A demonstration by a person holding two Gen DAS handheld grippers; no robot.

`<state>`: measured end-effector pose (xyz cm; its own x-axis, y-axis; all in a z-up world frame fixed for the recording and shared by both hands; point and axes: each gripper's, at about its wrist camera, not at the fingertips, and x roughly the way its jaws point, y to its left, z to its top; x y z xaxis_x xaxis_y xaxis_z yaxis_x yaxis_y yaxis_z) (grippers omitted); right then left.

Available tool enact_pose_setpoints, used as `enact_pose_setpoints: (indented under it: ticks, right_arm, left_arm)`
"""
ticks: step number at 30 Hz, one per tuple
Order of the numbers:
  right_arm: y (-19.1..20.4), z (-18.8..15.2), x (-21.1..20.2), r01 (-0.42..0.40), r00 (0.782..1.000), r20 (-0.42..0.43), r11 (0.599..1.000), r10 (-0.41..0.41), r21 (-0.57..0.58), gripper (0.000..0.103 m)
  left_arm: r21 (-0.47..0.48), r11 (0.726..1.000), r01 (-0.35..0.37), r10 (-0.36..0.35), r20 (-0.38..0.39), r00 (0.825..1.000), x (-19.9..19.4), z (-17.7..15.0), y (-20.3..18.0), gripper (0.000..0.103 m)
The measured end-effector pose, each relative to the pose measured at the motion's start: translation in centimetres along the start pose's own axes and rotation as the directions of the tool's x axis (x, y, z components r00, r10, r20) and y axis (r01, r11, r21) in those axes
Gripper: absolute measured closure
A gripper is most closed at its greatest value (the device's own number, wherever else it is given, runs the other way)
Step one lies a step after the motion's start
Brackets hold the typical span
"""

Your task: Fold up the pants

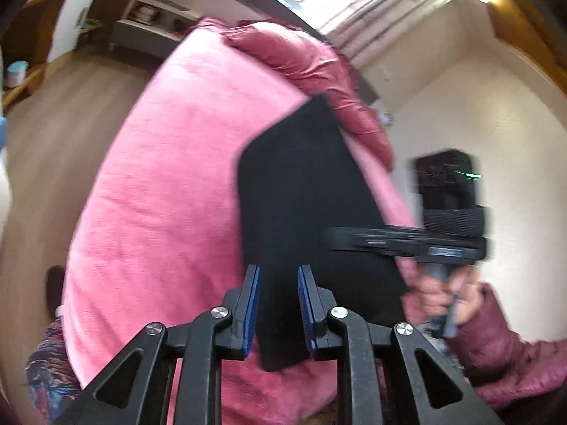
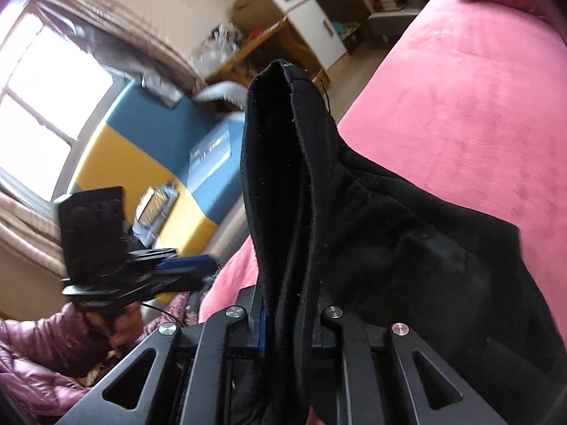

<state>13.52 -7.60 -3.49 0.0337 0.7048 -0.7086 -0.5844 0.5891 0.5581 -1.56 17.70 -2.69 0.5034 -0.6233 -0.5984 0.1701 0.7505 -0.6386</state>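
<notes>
Black pants (image 1: 304, 191) lie as a long folded strip on a pink bed cover (image 1: 159, 177). My left gripper (image 1: 279, 269) hovers at their near end, its blue pads (image 1: 252, 304) apart, with the cloth showing in the gap and no visible pinch. My right gripper (image 2: 287, 315) is shut on a thick fold of the black pants (image 2: 283, 163), which stands up between its fingers and drapes off to the right over the bed cover (image 2: 460, 106). Each gripper shows blurred in the other's view: the right gripper (image 1: 333, 239) in a hand with a maroon sleeve, the left gripper (image 2: 207, 265) at the bed's edge.
A maroon quilted cover (image 1: 319, 63) is bunched along the bed's far side. Wooden floor (image 1: 53, 134) runs to the left of the bed. A desk and a white cabinet (image 2: 312, 24) stand across the room, with a blue and yellow padded panel (image 2: 141, 134) under the window.
</notes>
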Motion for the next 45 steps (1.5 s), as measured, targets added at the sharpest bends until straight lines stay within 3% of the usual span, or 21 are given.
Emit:
enact_pose_setpoints:
  ticks: [5, 8, 15, 22, 25, 34, 45]
  right_arm:
    - [0.6, -2.1, -3.4, 0.002, 0.995, 0.101, 0.999, -0.007, 0.043, 0.089]
    - [0.6, -3.6, -5.8, 0.015, 0.986, 0.163, 0.997, -0.027, 0.072, 0.089]
    - [0.6, -7.4, -11.9, 0.029, 0.948, 0.311, 0.988, -0.076, 0.151, 0.089]
    - [-1.0, -11.2, -15.7, 0.062, 0.914, 0.373, 0.965, -0.157, 0.253, 0.089]
    - [-1.8, -12.5, -16.9, 0.076, 0.901, 0.388, 0.951, -0.194, 0.301, 0.089]
    - [-7.7, -16.5, -18.9, 0.121, 0.875, 0.368, 0.878, -0.315, 0.463, 0.089]
    - [-13.4, -20.4, -17.6, 0.127, 0.880, 0.305, 0.800, -0.363, 0.587, 0.089]
  left_arm:
    - [0.013, 0.994, -0.113, 0.113, -0.032, 0.993, 2.4, 0.1, -0.6, 0.080]
    - [0.025, 0.993, -0.112, 0.113, -0.042, 0.993, 3.9, 0.0, -2.0, 0.078]
    - [0.125, 0.992, -0.035, 0.045, -0.074, 0.996, 6.1, 0.2, -6.4, 0.078]
    - [0.218, 0.976, 0.021, 0.008, -0.133, 0.991, 9.2, -0.2, -11.0, 0.078]
    - [0.255, 0.967, 0.017, 0.022, -0.152, 0.988, 10.6, -0.7, -12.1, 0.078]
    - [0.402, 0.907, -0.125, 0.201, -0.153, 0.967, 14.1, -2.8, -15.8, 0.074]
    - [0.485, 0.860, -0.157, 0.264, -0.161, 0.951, 16.1, -4.5, -17.9, 0.073]
